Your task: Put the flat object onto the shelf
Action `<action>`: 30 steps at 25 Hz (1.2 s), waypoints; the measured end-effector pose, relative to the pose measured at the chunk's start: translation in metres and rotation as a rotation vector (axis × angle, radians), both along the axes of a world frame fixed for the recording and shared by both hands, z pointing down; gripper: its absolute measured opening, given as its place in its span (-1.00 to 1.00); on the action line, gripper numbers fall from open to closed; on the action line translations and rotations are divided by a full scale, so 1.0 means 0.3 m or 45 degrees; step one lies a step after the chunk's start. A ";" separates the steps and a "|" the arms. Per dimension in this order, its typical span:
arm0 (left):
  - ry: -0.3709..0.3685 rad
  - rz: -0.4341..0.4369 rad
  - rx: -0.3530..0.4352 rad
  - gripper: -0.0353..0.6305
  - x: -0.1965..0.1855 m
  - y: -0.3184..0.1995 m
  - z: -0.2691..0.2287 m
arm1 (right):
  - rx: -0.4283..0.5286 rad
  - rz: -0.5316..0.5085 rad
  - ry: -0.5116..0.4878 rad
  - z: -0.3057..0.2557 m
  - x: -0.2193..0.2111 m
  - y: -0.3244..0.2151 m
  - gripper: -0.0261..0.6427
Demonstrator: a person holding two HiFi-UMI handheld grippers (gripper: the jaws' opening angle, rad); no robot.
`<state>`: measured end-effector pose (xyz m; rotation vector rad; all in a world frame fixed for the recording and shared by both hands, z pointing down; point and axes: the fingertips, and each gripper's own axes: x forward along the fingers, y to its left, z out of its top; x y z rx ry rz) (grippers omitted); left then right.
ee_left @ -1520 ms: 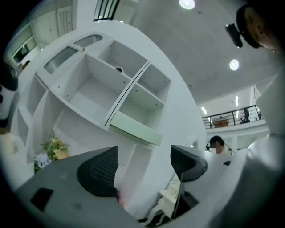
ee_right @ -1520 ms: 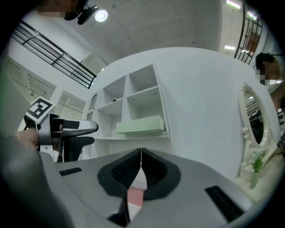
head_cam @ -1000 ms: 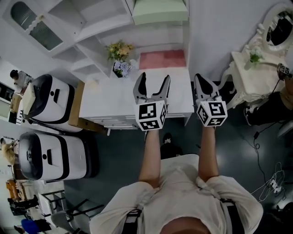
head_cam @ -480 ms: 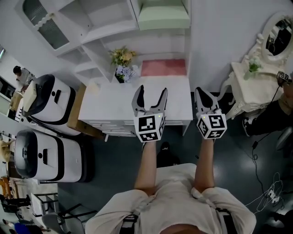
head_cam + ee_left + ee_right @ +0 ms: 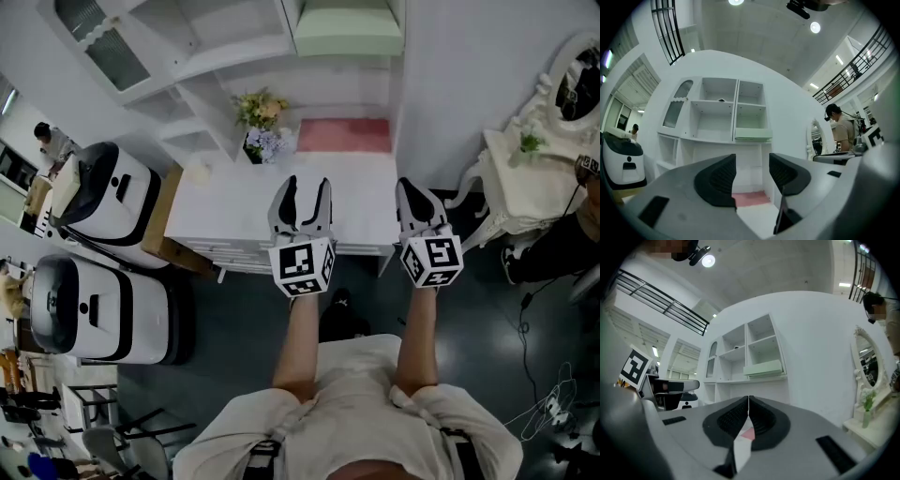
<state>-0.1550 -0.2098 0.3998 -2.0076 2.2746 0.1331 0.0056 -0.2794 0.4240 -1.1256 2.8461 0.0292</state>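
A flat pink pad lies at the back right of the white desk, under the white shelf unit. A flat pale-green box rests on a shelf above it. My left gripper hovers over the desk's front edge with its jaws closing and nothing between them. In the left gripper view the pink pad shows beyond the left gripper, well apart from it. My right gripper is shut and empty at the desk's right corner. The right gripper points at the shelves, where the green box sits.
A flower pot stands at the back of the desk, left of the pad. Two white machines and a wooden cart stand at the left. A white vanity with mirror is at the right, a person beside it.
The left gripper's jaws have narrowed from wide apart. Both grippers stay over the desk's front edge; the head view has shifted slightly.
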 end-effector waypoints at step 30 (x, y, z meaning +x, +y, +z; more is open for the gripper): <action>-0.022 0.073 -0.016 -0.87 0.081 -0.060 0.009 | -0.004 -0.100 0.036 0.004 0.004 0.006 -0.72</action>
